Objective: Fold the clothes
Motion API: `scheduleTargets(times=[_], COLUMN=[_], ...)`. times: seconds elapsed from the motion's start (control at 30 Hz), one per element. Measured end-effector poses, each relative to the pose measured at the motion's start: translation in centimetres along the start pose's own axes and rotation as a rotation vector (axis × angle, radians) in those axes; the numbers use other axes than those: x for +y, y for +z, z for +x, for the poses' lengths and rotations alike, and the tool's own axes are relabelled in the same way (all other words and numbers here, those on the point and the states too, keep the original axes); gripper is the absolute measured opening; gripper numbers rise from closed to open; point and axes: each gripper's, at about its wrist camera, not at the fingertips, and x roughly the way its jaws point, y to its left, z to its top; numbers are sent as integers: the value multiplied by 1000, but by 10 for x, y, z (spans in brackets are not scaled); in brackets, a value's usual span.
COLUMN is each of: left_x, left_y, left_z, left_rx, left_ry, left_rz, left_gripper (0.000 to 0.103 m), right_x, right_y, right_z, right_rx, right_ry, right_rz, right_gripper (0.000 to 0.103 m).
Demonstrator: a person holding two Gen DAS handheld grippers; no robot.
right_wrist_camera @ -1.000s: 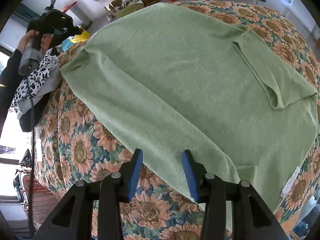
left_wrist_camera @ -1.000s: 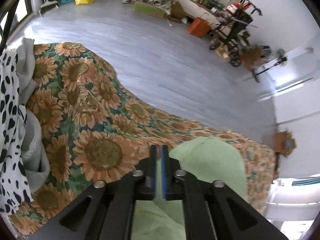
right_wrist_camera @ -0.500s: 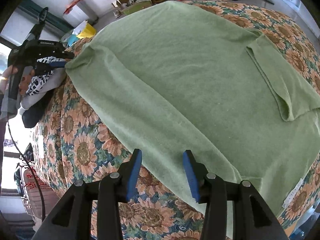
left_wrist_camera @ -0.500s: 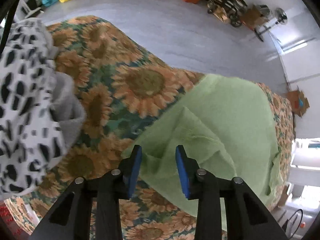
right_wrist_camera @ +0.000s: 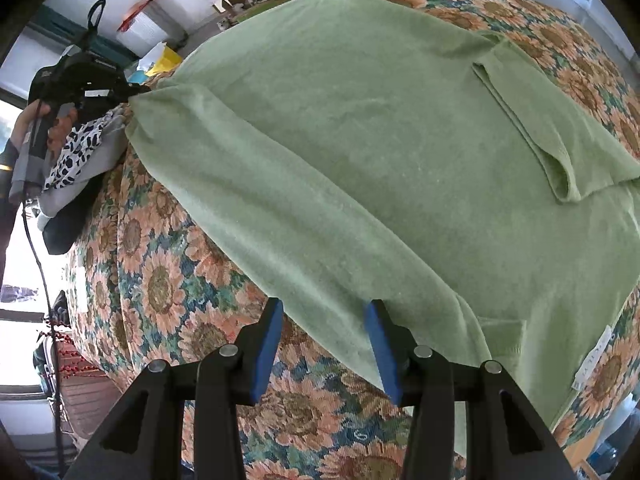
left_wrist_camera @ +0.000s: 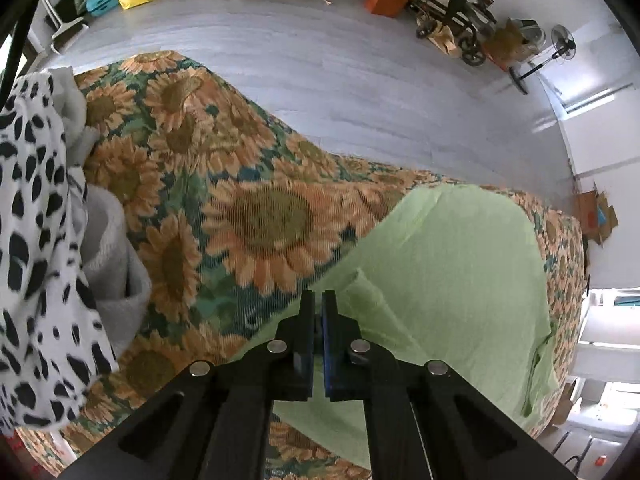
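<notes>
**Trainee:** Corner first, then? My left tool [left_wrist_camera: 318, 312] is clamped tight at the far corner of the green garment [left_wrist_camera: 460, 264], next to the heap of spotted cloth [left_wrist_camera: 28, 240] at that end of the table [left_wrist_camera: 260, 220].

**Coach:** Yes. Its jaws have just been closing, and in your right view the cloth [right_wrist_camera: 360, 120] runs up to a peak at that tool [right_wrist_camera: 138, 90], so I judge you have the corner pinched. Check it with a small lift before you trust it. You want the whole corner in the pads, not one loose layer.

**Trainee:** And my right tool [right_wrist_camera: 324, 332]?

**Coach:** It stands about half open, with the near hem of the garment between the blue pads [right_wrist_camera: 268, 344]. It grips nothing yet. Lower it until both pads straddle the hem, then close. Take hold near the corner, not mid-hem, or the edge between your hands will sag.

**Trainee:** Where does the garment lie now?

**Coach:** Spread flat over the sunflower cloth on the table, one sleeve [right_wrist_camera: 532, 120] already folded inward on the right. Once both corners are held, raise them together, keep the edge between them taut, and carry it across evenly. Watch that the folded sleeve does not fall open as you lift.
</notes>
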Motion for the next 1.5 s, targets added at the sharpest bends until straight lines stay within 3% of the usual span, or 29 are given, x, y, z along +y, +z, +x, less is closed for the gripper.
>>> scheduleTargets(times=[0.2, 0.27, 0.33, 0.37, 0.43, 0.47, 0.53, 0.57, 0.7, 0.8, 0.93, 1.03, 1.13, 1.27, 1.5], left_x=[5, 12, 23, 26, 34, 38, 45, 47, 52, 47, 39, 37, 35, 36, 46], left_y=[4, 2, -9, -13, -33, -44, -62, -67, -84, -93, -99, -98, -96, -94, -95], left_z=[0, -4, -24, -31, -45, -53, -60, -58, -33, -23, -15, -15, -12, -12, -13], left_rx=[-17, -40, -135, -166, -229, -260, -290, -277, -218, -209, -225, -215, -202, -193, -191], left_ry=[-94, -123, -150, -150, -106, -82, -33, -30, -72, -79, -48, -11, 10, 20, -26], left_rz=[-41, -73, -104, -112, -126, -133, -136, -131, -183, -191, -177, -159, -139, -127, -158], left_gripper=[5, 22, 44, 46, 46, 43, 8, 7, 7, 7, 3, 3, 3, 3, 3], right_x=[8, 13, 19, 24, 35, 41, 62, 75, 128, 169, 206, 215, 218, 209, 194], right_y=[18, 30, 46, 56, 77, 87, 114, 129, 175, 199, 210, 212, 206, 218, 236], right_z=[-5, -10, -15, -17, -17, -17, -11, -6, 12, 34, 67, 88, 97, 95, 91], right_rx=[-24, -49, -81, -96, -120, -133, -153, -162, -191, -191, -140, -84, -93, -83, -81], right_ry=[4, 6, 6, 6, 7, 8, 23, 33, 85, 114, 84, 99, 41, 57, 74], right_rz=[-34, -53, -83, -102, -151, -176, -240, -276, -418, -513, -621, -652, -722, -681, -633], right_gripper=[48, 48, 48, 48, 45, 38, 29, 26, 26, 36, 44, 43, 7, 5, 5])
